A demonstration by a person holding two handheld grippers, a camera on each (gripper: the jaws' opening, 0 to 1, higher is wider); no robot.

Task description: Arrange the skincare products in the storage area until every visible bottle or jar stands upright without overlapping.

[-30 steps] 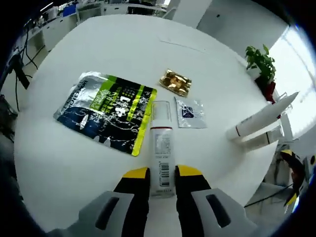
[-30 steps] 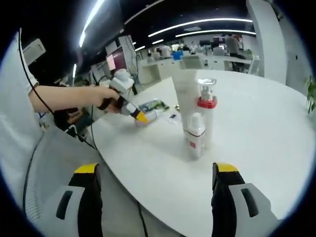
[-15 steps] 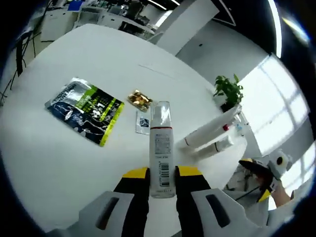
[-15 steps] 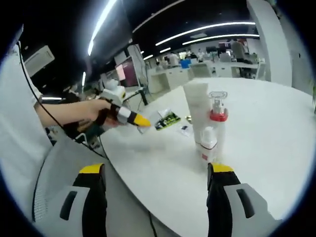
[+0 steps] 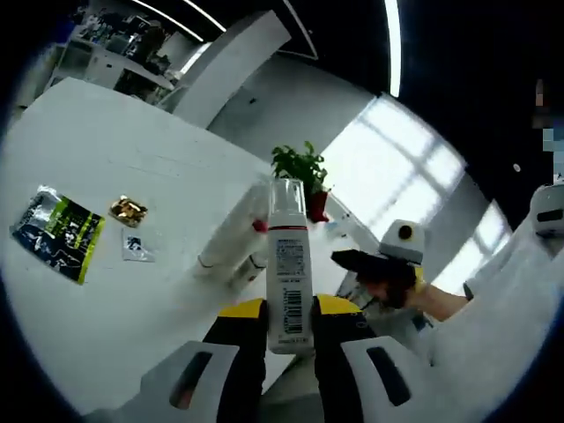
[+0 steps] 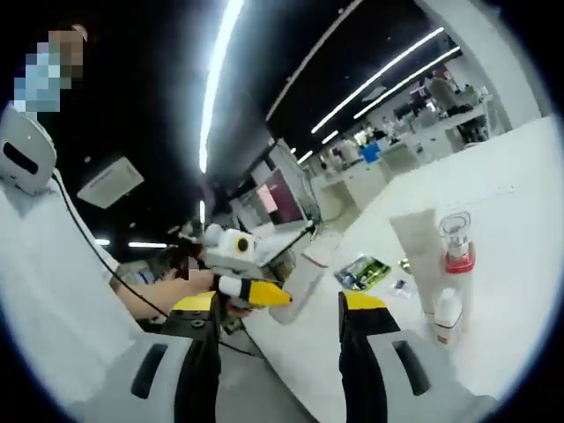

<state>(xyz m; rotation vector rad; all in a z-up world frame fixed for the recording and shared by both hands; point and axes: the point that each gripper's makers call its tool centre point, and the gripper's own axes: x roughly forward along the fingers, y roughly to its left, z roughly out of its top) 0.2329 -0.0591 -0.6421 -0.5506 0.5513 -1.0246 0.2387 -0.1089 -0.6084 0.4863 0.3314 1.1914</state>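
White bottle (image 5: 288,273) now lifted off table (image 5: 106,264), left tool (image 5: 289,310) clamped.

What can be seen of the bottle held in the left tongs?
The bottle is a slim white cylinder with a clear cap, a thin red band beneath it, and a label with small print and a barcode. It looks like plastic. The left tongs clamp its lower end between yellow-tipped jaws, so it is lifted off the white table and points away along the jaws. In the right gripper view the same bottle sticks out from those yellow tips, off the table's edge.
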